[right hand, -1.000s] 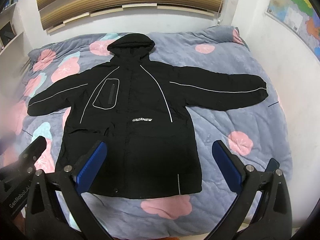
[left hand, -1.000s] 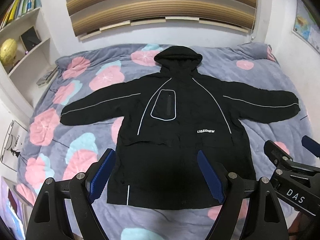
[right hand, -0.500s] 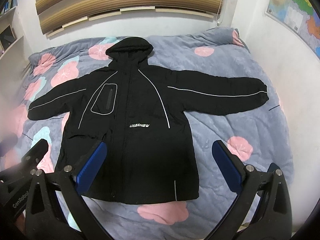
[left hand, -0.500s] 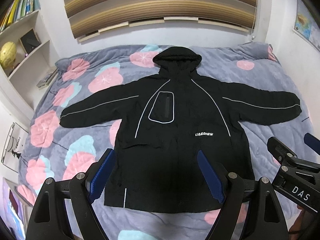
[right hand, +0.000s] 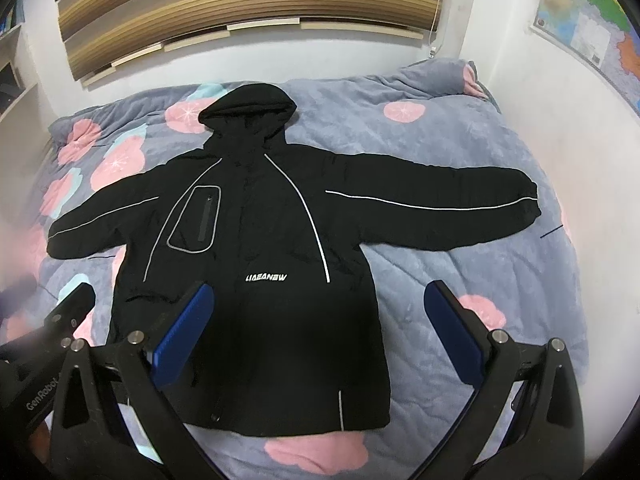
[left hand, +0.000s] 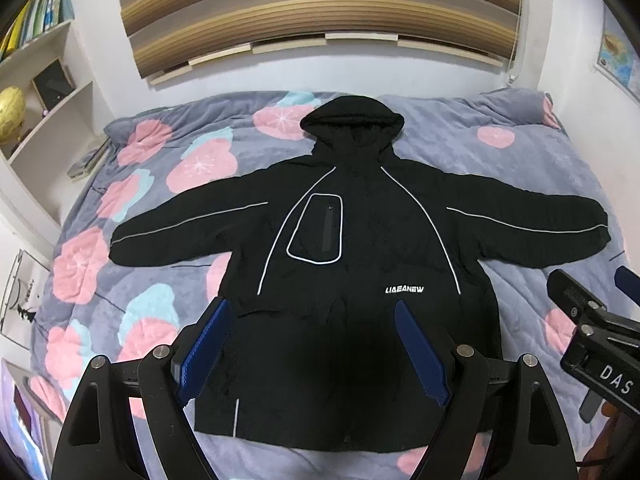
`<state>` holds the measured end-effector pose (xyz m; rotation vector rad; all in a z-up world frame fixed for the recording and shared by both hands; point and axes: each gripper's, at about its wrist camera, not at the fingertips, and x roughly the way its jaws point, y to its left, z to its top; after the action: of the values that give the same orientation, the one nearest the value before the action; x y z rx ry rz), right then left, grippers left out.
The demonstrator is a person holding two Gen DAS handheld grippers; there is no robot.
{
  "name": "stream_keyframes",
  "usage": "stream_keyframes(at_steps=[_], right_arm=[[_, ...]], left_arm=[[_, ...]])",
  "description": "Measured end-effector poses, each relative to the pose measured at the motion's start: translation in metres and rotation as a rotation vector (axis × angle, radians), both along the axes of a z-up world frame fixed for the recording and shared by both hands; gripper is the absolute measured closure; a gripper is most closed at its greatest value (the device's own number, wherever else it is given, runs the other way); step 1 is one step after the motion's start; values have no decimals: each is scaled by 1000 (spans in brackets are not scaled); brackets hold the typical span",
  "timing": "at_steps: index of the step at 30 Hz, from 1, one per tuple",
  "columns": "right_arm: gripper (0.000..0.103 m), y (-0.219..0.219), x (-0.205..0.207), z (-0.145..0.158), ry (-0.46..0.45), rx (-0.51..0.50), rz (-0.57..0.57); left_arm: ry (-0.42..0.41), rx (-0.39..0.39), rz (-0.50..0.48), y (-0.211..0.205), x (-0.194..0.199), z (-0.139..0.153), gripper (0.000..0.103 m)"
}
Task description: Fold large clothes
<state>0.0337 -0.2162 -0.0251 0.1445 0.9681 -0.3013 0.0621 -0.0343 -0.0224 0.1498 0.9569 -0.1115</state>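
Observation:
A large black hooded jacket (left hand: 360, 248) with thin white piping and a white chest logo lies flat, front up, on the bed, with both sleeves spread out sideways and the hood at the far end. It also shows in the right wrist view (right hand: 256, 248). My left gripper (left hand: 312, 340) is open and empty, held above the jacket's lower body. My right gripper (right hand: 320, 328) is open and empty, held above the jacket's lower right side. The right gripper's body shows in the left wrist view at the right edge (left hand: 592, 336).
The bed has a grey quilt (left hand: 500, 168) with pink and blue flowers. White shelves (left hand: 40, 92) with books and a gold globe stand at the left. A wall with a map (right hand: 592, 28) runs along the bed's right side. Striped blinds (left hand: 320, 12) hang behind the bed.
Both grippers have pulled back and risen slightly, so the jacket sits higher and its hem shows more fully. The jacket has not moved. Both grippers stay open.

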Motion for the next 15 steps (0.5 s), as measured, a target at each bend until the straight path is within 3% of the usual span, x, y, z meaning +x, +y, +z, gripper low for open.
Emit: stream_keyframes(at_steps=[8, 15], right_arm=[[0, -29, 41, -33, 31, -31, -9], [0, -119, 60, -81, 44, -40, -110]], left_arm=[[68, -5, 10, -24, 59, -43, 18], [76, -24, -28, -53, 100, -76, 18]])
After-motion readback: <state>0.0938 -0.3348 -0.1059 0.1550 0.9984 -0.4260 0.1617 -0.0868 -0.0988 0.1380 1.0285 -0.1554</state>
